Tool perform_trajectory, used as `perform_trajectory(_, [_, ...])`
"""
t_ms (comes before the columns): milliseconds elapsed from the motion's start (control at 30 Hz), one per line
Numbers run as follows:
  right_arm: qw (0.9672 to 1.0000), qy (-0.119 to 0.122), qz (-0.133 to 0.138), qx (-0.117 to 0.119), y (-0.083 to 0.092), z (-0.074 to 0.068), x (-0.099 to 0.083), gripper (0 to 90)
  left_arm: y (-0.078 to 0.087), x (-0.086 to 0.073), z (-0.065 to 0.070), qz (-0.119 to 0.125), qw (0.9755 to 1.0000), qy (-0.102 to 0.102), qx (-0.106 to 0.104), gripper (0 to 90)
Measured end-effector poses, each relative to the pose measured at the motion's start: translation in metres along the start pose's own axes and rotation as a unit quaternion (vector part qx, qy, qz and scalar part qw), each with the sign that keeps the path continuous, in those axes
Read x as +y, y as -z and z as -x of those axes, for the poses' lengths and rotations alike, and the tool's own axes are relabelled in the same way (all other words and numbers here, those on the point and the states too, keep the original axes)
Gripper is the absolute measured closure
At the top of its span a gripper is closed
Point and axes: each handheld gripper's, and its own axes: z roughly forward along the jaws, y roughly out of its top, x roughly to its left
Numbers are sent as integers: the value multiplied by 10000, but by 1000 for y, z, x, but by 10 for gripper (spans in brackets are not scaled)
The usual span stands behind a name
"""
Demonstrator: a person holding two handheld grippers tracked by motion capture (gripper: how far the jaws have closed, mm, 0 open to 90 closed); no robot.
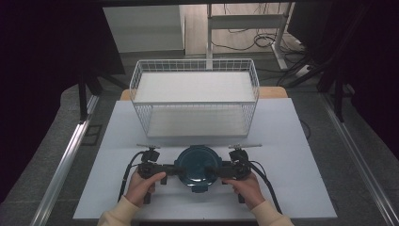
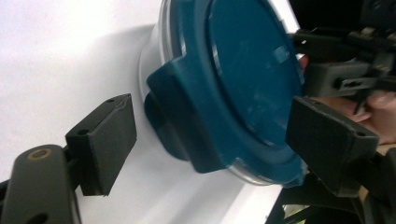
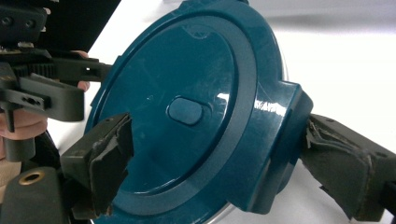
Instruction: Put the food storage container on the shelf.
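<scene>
A round clear container with a dark teal clip-on lid lies flat on the white table, near its front edge. My left gripper comes in from the container's left and my right gripper from its right, each held in a hand. In the left gripper view, the left gripper straddles a lid clasp, with a gap beside one pad. In the right gripper view, the right gripper stands wide around the lid at another clasp, its worn pads not pressing.
A white wire basket with two shelves stands behind the container, its open front facing me. Cables trail from both grippers along the table. Metal rails run along the table's left and right sides.
</scene>
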Motion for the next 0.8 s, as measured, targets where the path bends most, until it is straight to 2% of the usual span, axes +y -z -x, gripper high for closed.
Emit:
perform_trajectory(100, [10000, -73, -33, 12, -1, 1, 0, 103, -4, -2, 0, -44, 9999, 73, -130, 179])
perform_trajectory(133, [9999, -94, -43, 20, -2, 2, 0, 103, -7, -3, -1, -85, 9996, 132, -219, 182])
perform_trajectory(267, [9996, -212, -157, 127, -6, 4, -2, 112, -12, -4, -2, -123, 9988, 324, -348, 211])
perform_trajectory(433, [9990, -356, -178, 215, -8, 5, -2, 140, -11, -5, -1, -90, 9988, 389, -271, 248])
perform_trajectory(533, [9972, -661, -134, 315, -5, 11, -2, 204, -10, -5, -2, -90, 9986, 423, -290, 261])
perform_trajectory(567, [9971, -675, -116, 333, -5, 12, -2, 213, -10, -5, -1, -83, 9986, 427, -293, 266])
perform_trajectory(733, [9957, -857, -24, 360, 1, 11, -4, 268, -5, -8, 5, -12, 9992, 326, -225, 309])
perform_trajectory(800, [9957, -849, 5, 363, 5, 9, -6, 282, -3, -9, 7, 27, 9994, 274, -197, 330])
